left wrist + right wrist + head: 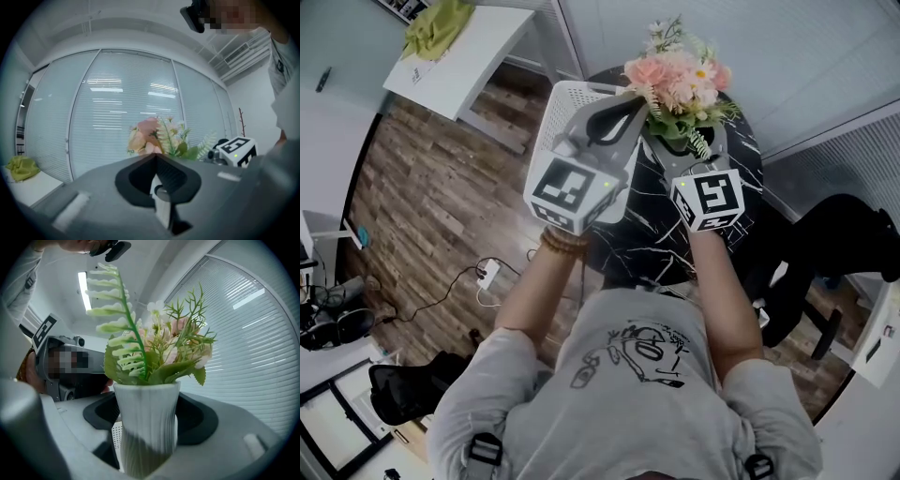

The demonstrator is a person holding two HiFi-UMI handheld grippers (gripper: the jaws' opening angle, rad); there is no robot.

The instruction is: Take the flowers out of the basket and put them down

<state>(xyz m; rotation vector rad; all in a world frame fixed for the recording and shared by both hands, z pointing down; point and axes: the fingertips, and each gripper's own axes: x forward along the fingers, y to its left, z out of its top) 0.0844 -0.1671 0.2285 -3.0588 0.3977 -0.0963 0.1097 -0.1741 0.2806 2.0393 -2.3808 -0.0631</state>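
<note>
My right gripper is shut on a white ribbed vase holding pink flowers and green fern fronds. In the head view the flowers stand upright above the right gripper, just right of the white perforated basket and apart from it. My left gripper hovers over the basket with its jaws together. In the left gripper view its tips meet with nothing seen held, and the flowers show beyond them. The vase is mostly hidden in the head view.
The basket sits on a round black marble table by a blinded window wall. A white desk with a green cloth stands at the far left. A black chair is at the right. Cables and a power strip lie on the wood floor.
</note>
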